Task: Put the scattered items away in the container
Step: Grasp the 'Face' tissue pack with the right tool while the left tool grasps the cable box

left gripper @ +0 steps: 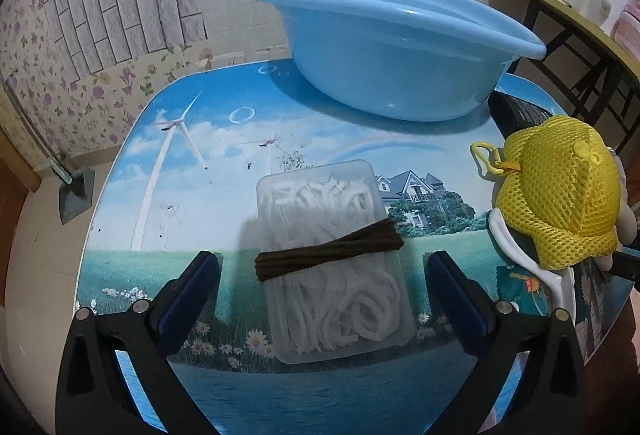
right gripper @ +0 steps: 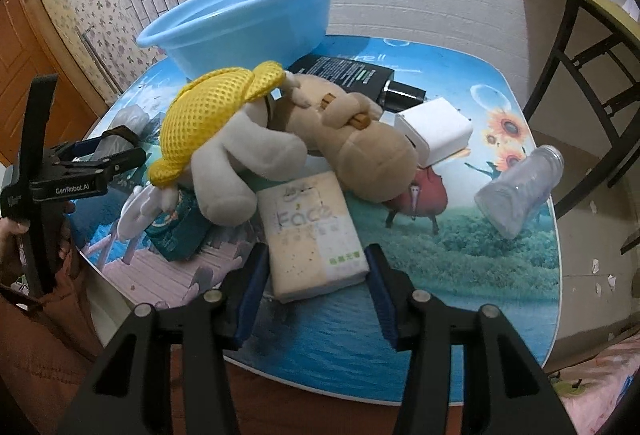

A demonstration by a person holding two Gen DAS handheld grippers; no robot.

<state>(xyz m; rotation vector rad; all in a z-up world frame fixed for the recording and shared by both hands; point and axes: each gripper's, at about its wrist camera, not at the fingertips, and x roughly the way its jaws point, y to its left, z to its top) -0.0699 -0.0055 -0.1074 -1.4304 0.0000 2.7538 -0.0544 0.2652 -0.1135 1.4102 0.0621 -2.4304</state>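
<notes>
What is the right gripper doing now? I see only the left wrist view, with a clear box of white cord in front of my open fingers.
Observer: The right gripper is open, one finger on each side of a tissue pack, not squeezing it.
Operator: What is beyond the yellow-capped toy?
Observer: A white charger lies right beside its head.
Operator: Anything further right?
Observer: A clear bottle lies on its side.

Bare table [left gripper: 208, 195] lies before the basin [left gripper: 384, 47]; the plush toy [right gripper: 320, 131] crowds its right.
</notes>
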